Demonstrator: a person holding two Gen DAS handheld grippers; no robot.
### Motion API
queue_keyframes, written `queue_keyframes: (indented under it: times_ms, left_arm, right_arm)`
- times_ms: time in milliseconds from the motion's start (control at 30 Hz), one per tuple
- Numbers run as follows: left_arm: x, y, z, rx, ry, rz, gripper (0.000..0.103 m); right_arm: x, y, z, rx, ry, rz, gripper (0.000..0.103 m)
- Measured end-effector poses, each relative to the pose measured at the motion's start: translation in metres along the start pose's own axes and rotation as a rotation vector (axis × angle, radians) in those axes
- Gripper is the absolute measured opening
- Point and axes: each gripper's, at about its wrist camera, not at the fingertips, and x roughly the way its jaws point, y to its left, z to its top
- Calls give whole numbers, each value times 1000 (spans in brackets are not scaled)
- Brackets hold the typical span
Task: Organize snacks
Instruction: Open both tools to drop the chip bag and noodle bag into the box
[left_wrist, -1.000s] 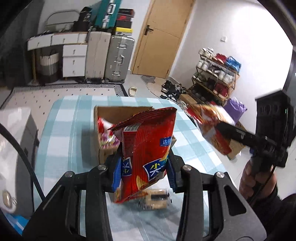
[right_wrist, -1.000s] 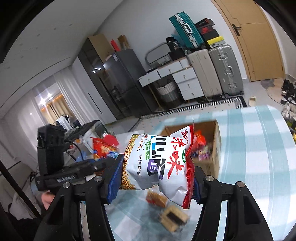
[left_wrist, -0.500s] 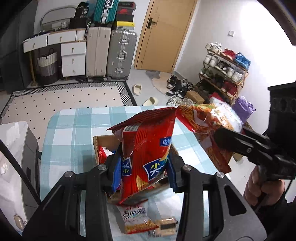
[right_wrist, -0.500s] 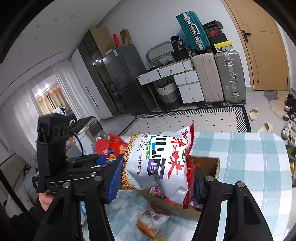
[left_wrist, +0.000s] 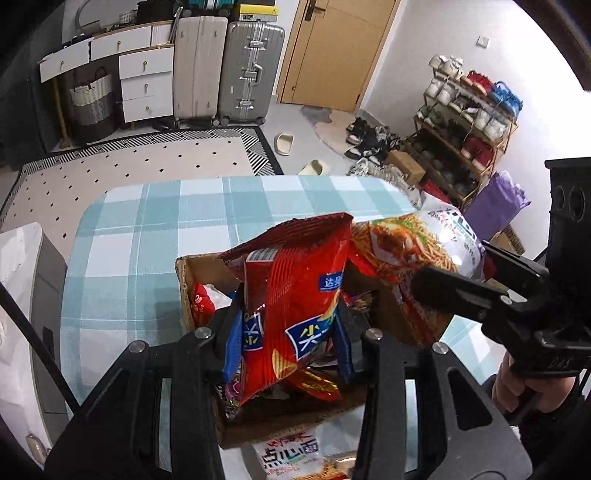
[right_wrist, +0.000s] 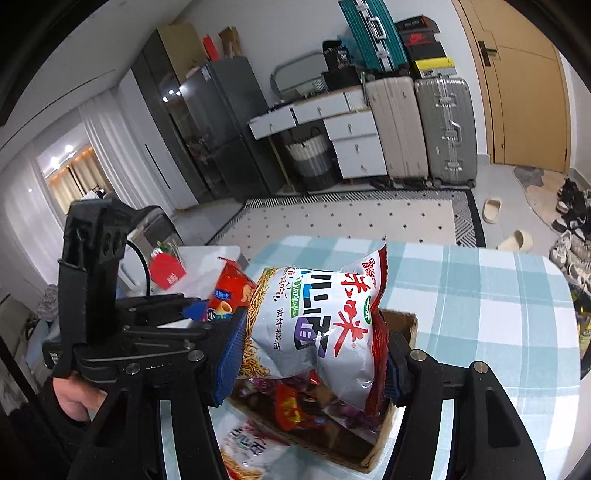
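Observation:
My left gripper is shut on a red chip bag and holds it upright over the open cardboard box on the checked table. My right gripper is shut on a white and red noodle-snack bag, also above the cardboard box. In the left wrist view that noodle-snack bag hangs at the box's right side, close beside the red bag. The right wrist view shows the red chip bag to the left. Several small snack packets lie inside the box.
A white snack packet lies on the teal checked tablecloth in front of the box. A person's hand grips the right tool. Beyond the table are a dotted rug, suitcases, a drawer unit and a shoe rack.
Both grippers have carried their bags forward and slightly down, from short of the box to over its opening. The two bags have come closer together. Both grips stay the same.

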Motion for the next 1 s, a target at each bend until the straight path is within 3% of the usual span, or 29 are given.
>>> queue_keyframes:
  times_ms: [567, 733, 800, 867, 1000]
  left_arm:
    - [53, 15, -9, -26, 86, 2, 38]
    - [43, 19, -10, -28, 50, 25, 38]
    - [34, 17, -12, -21, 32, 22, 45]
    - [24, 13, -14, -4, 12, 35, 59]
    - [-1, 9, -23, -2, -39, 71, 72]
  right_arm:
    - [49, -26, -26, 29, 33, -26, 64]
    - [42, -22, -25, -8, 5, -30, 65]
    - [35, -20, -25, -12, -14, -31, 65]
    - [25, -19, -24, -4, -36, -25, 67]
    - [1, -14, -27, 5, -77, -15, 71]
